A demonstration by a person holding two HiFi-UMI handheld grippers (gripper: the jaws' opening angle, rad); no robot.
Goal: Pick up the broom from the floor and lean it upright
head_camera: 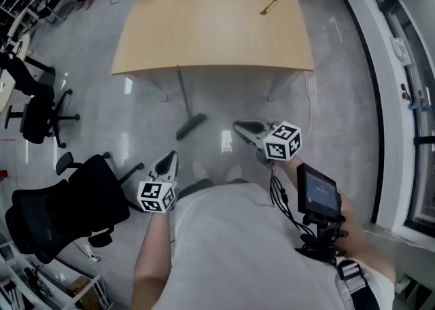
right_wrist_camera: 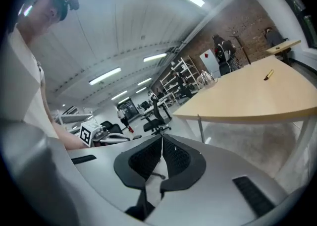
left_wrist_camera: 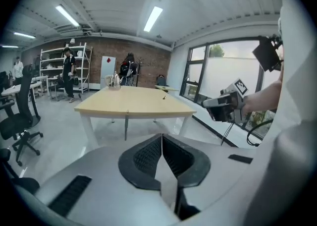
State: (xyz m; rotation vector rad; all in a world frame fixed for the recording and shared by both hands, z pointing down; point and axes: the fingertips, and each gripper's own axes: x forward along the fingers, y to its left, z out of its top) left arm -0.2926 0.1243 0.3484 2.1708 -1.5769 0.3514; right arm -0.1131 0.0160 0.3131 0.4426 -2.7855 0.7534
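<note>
Broom (head_camera: 192, 126) upright against table (head_camera: 211, 23); grey floor (head_camera: 340, 111)

One broom (head_camera: 192, 126), one table (head_camera: 211, 23), two grippers (head_camera: 172, 156) (head_camera: 238, 126)

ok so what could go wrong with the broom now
The broom leans on the table edge by its thin handle alone, head on a glossy floor; it could slide sideways and drop. The left gripper and right gripper both have jaws shut and are clear of it, so nothing would catch it.
</note>
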